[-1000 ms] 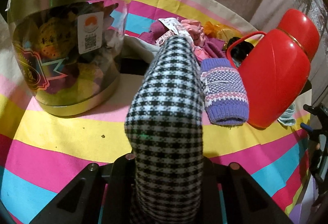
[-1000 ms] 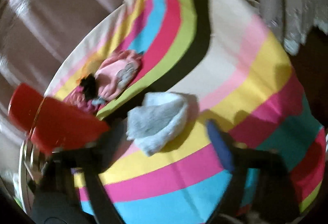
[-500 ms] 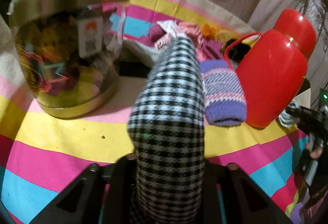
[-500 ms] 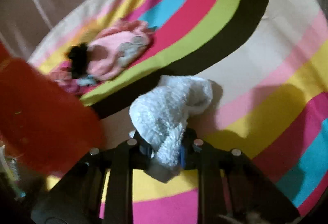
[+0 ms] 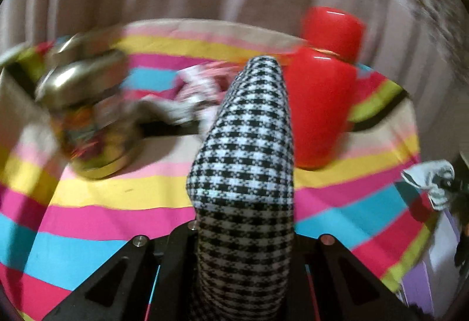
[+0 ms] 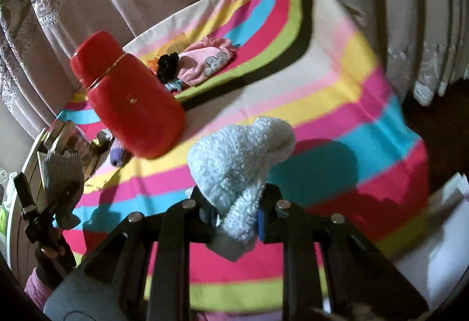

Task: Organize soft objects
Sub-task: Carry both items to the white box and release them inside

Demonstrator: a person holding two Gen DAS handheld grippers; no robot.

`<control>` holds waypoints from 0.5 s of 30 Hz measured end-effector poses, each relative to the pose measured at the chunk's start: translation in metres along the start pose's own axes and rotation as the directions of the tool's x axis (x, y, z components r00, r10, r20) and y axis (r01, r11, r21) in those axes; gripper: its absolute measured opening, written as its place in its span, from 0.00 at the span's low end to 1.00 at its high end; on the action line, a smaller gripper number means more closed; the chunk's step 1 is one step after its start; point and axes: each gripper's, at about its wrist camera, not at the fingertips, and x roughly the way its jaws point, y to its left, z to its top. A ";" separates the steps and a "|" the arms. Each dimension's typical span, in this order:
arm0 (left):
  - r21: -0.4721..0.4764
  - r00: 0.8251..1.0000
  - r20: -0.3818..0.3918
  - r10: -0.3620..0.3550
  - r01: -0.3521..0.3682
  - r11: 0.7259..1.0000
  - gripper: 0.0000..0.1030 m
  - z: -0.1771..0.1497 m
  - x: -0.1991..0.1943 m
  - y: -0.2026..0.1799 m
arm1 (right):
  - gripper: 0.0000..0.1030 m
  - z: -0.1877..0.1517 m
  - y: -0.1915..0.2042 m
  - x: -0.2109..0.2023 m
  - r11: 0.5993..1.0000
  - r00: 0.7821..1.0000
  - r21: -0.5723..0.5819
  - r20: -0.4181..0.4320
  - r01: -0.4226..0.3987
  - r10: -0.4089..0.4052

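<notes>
While the left gripper (image 5: 244, 236) clamps a checked sock (image 5: 246, 150), the right gripper (image 6: 237, 215) pinches a pale blue fluffy sock (image 6: 239, 156), both raised above the striped worktop (image 6: 337, 121).

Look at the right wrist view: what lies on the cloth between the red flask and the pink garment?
A black item lies between the red flask and the pink garment, touching the garment; the right wrist view shows it.

Black angular left tool (image 5: 244, 233) with silver screws at six o'clock; right tool (image 6: 237, 212) likewise black, silver-screwed, blue pads (image 6: 261, 221) on fingers.
</notes>
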 end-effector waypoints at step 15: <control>0.442 0.872 -0.175 -0.457 0.484 0.755 0.12 -0.007 -0.035 -0.251 | 0.24 -0.053 -0.074 -0.160 0.965 0.963 0.011 0.064 0.263 -0.263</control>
